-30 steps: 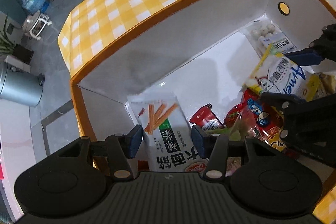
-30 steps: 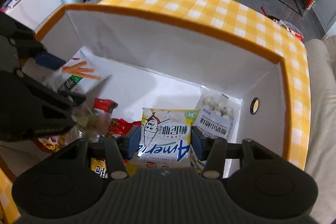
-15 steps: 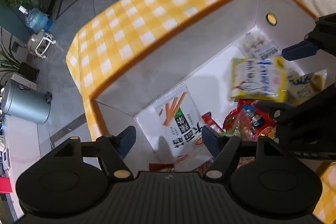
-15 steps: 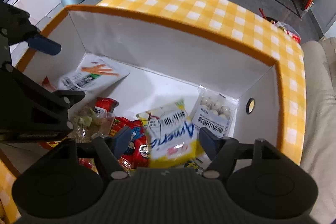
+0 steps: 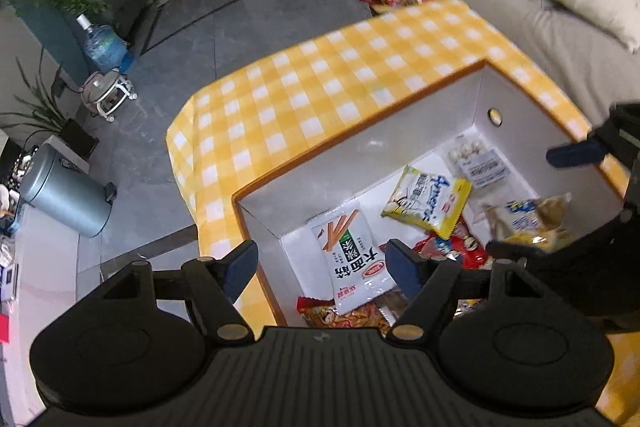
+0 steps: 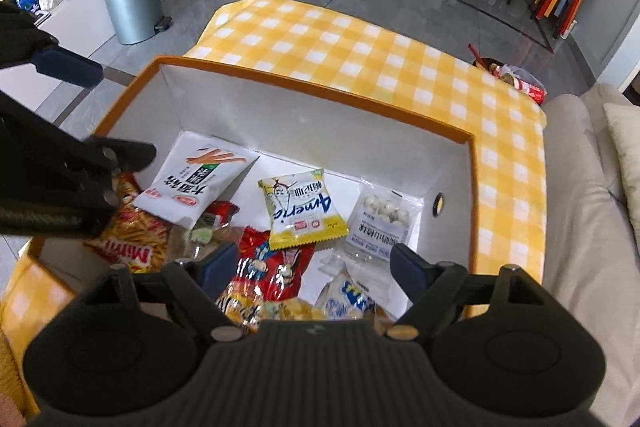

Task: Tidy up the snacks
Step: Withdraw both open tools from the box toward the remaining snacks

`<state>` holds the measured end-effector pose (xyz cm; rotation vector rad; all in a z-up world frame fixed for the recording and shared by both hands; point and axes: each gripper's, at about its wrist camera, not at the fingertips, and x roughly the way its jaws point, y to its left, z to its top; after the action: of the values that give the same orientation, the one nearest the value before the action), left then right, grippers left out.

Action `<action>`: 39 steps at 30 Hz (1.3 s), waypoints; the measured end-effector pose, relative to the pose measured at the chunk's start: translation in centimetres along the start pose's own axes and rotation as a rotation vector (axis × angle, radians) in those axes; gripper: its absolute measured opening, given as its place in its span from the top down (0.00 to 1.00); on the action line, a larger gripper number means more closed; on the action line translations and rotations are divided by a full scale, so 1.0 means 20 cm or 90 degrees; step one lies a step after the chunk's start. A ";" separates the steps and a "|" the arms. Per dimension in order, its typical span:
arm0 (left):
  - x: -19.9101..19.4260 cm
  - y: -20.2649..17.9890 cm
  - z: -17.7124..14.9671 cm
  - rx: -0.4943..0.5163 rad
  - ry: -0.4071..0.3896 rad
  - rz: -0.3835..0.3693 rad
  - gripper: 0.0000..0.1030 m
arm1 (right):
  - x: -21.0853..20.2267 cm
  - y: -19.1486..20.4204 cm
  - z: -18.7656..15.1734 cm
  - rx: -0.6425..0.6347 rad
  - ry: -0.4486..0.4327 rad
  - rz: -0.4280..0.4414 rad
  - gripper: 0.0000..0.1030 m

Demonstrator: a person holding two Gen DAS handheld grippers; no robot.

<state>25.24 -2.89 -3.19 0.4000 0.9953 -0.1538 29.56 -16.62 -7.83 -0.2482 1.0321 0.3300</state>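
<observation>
The left wrist camera looks steeply down from above the box's (image 5: 400, 131) left end, its spread fingers (image 5: 240, 267) straddling that end's rim, with the floor and a bin (image 5: 64, 191) beyond the left finger. The right wrist camera looks down from above the box's (image 6: 320, 115) near right side, fingers (image 6: 408, 269) spread over the snacks, facing the far wall. Both sit fairly close and share the box interior: the breadstick bag (image 5: 352, 255) (image 6: 196, 183), the yellow bag (image 5: 428, 203) (image 6: 300, 211), and each other's gripper at the frame edge.
</observation>
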 end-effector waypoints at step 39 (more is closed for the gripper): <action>-0.29 -0.49 -0.59 -0.155 -0.037 -0.197 0.31 | -0.36 -0.08 -1.04 0.212 -0.051 -0.041 0.34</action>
<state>9.85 -7.43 -6.58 0.0175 1.0000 -0.3173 10.22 -26.52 -11.71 0.0323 0.9809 0.1047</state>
